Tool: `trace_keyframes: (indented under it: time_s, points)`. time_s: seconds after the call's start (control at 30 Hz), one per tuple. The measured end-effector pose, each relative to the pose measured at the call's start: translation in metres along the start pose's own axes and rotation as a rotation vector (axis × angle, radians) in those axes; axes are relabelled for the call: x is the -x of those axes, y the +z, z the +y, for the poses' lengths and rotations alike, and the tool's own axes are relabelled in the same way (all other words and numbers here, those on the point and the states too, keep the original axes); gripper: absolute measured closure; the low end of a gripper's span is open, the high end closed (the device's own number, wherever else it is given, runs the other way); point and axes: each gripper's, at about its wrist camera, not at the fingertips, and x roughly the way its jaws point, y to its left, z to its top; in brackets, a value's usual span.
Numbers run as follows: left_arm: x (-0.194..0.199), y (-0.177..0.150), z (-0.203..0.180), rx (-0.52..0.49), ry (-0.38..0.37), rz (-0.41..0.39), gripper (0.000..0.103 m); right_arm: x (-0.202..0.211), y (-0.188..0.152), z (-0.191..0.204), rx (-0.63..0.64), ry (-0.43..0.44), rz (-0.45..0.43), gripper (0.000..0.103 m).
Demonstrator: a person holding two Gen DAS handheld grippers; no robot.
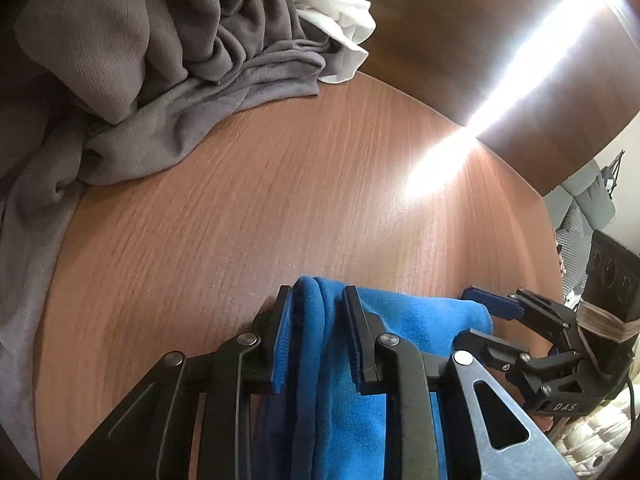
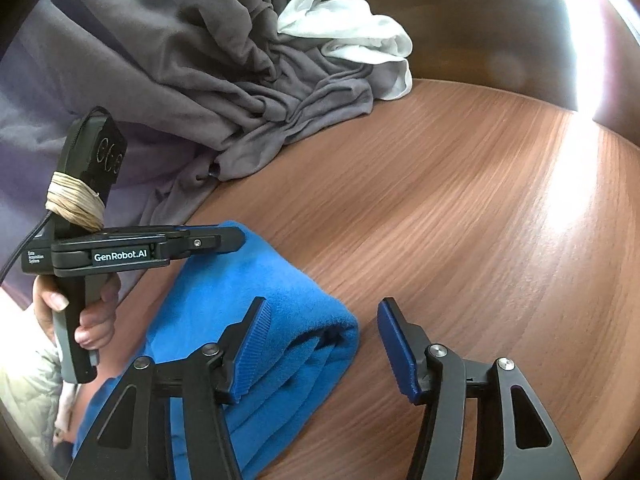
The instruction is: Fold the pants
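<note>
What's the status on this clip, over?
Left hand-held gripper clamped on blue pants. Right hand-held gripper open at the folded edge. Grey clothes piled beyond, not in the way.
</note>
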Motion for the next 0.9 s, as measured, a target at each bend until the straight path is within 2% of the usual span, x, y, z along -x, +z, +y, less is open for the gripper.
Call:
trace_keyframes:
  time_s: [0.07,0.17,0.33,0.57,0.9]
  points:
    - [-0.001,-0.002,-0.001,-0.007,0.007,0.000,0.083,-0.002,0.000,0.000,0.005,0.006,0.002,0.048]
    - [0.000,-0.004,-0.005,-0.027,0.025,-0.009,0.085,-0.007,-0.001,0.002,0.023,0.035,0.024,0.062]
    - [0.013,-0.006,-0.016,-0.062,0.059,-0.060,0.087,0.001,0.001,0.009,0.077,0.028,0.010,0.073]
    - [0.068,-0.021,-0.032,-0.086,0.072,-0.193,0.088,0.037,0.006,0.036,0.190,0.030,-0.075,0.074]
    - [0.154,-0.066,-0.041,-0.096,0.114,-0.359,0.088,0.109,-0.007,0.109,0.381,0.052,-0.225,0.075]
